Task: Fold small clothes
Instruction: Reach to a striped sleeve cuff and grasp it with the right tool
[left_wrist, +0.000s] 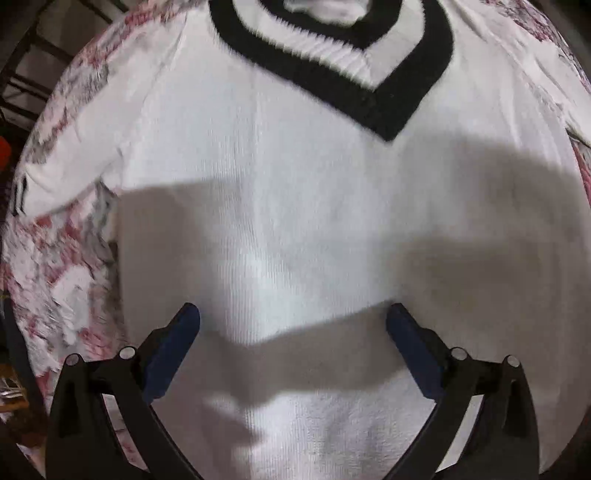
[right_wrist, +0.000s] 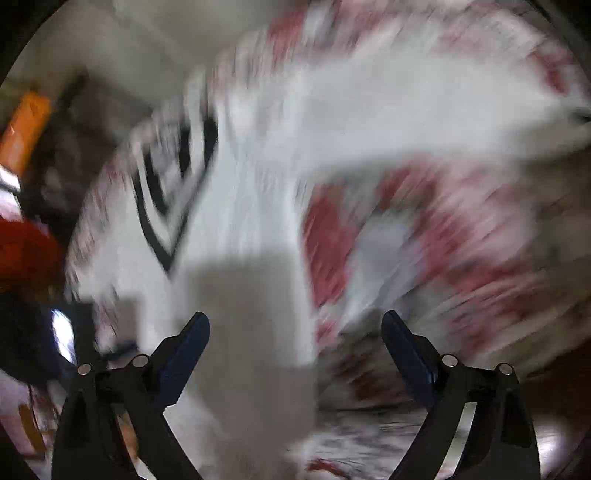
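Left wrist view: floral cloth (left_wrist: 62, 266) underneath as work surface, white sweater (left_wrist: 295, 206) spread flat on it, front up, prob laid out ready for folding. V-collar (left_wrist: 388, 107) far ahead of left gripper (left_wrist: 293, 317), which is released over the hem, nothing gripped. Right gripper (right_wrist: 295, 325) also released, view blurred, sleeve (right_wrist: 406, 107) ahead.

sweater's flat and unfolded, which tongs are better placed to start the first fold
Left, probably. The left tongs hang open, squarely over the white V-neck sweater. The right tongs, also open, sit off by its sleeve in a blurred view.
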